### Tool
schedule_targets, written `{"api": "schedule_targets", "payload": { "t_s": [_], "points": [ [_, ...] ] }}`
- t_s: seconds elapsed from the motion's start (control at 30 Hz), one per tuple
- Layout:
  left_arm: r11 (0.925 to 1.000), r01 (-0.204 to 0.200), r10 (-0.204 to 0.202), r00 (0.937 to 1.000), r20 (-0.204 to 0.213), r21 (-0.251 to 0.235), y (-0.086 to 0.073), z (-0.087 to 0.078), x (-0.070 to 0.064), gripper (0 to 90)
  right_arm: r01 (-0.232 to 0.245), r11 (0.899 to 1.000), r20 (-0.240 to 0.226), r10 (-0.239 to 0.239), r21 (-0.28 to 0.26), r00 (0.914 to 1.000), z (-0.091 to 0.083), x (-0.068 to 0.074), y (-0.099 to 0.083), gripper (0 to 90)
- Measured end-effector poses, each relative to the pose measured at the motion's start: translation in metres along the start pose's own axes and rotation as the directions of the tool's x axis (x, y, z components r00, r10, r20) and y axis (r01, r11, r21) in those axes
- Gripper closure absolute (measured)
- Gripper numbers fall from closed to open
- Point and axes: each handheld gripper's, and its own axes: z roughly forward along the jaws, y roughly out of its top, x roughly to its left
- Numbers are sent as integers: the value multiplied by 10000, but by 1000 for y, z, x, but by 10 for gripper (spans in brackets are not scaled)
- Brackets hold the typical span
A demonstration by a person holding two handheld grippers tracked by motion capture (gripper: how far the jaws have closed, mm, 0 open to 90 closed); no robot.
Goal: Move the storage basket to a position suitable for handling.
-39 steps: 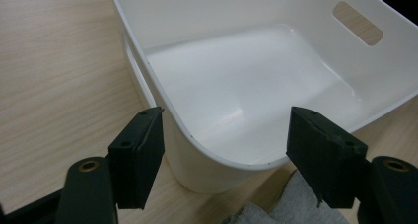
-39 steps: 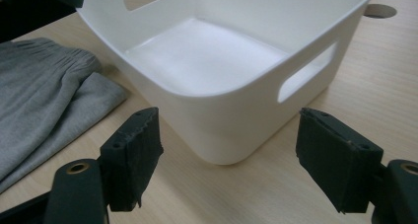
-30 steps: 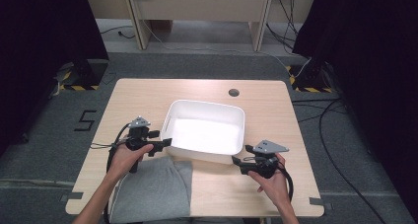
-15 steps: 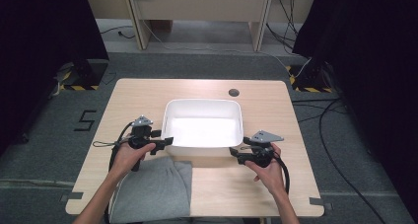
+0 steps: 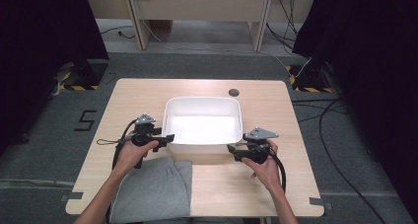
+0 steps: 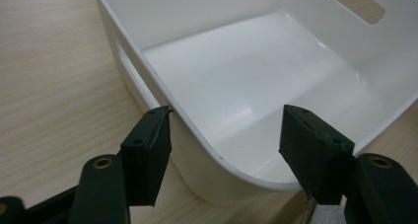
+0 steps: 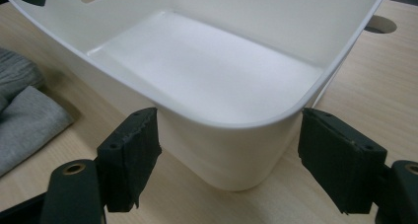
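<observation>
A: High view is showing your white bin (image 5: 202,105) sitting at the middle of the table (image 5: 276,115), with you holding a tool at each of its near corners. Your left tool (image 5: 166,137) is pointing at the near left corner, and your right tool (image 5: 230,149) is pointing at the near right one.

B: Are the jaws gripping anything?

A: No. Left gripper view is showing your left tool (image 6: 224,135) spread wide, with the bin (image 6: 256,66) corner reaching into the gap; one jaw is sitting just outside the wall by the side handle slot, the other is hanging over the inside. Right gripper view is showing your right tool (image 7: 226,135) also wide apart, straddling the rounded corner of the bin (image 7: 217,51) without clamping it.

B: Anything else on the table?

A: You are working beside a folded grey cloth (image 5: 150,189), which is lying at the near left edge, just behind your left hand (image 5: 130,154).
</observation>
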Motion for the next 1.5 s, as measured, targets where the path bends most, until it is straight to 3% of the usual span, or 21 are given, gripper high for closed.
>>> {"api": "schedule_targets", "payload": {
  "t_s": [0.17,0.43,0.5,0.57,0.63,0.8,0.97,1.27,1.5],
  "points": [
    [10000,40,-41,9999,-167,-30,3,4,3,362,66,10000,34,-66,55,10000,4,-2,3,247],
    [9996,259,-259,9997,15,-91,4,6,6,358,-173,9999,-14,173,-6,9999,7,-6,4,256],
    [9994,304,-302,9995,105,-187,3,1,7,350,-320,9995,7,320,-79,9995,6,-7,2,303],
    [9995,191,-194,9998,-104,-252,3,-7,7,297,-456,9985,127,460,-307,9989,1,-5,-1,367],
    [9985,369,-374,9992,-106,-404,1,-20,9,269,-550,9967,203,563,-589,9982,-8,-2,-3,353],
    [9984,299,-315,9990,-319,-483,-14,-42,10,249,-266,9960,-88,259,-856,9996,-27,14,-4,343],
    [9992,177,-199,9978,-637,-350,-30,-51,13,239,36,9963,-655,-93,-863,9978,-29,31,2,328],
    [9984,-136,83,9953,-964,-542,-52,-83,12,217,497,9970,-1439,-578,-594,9879,-8,58,10,298],
    [9981,200,-270,9923,-1206,-587,-80,-101,18,181,821,9960,-1822,-870,-343,9794,13,75,17,267]
  ]
}}
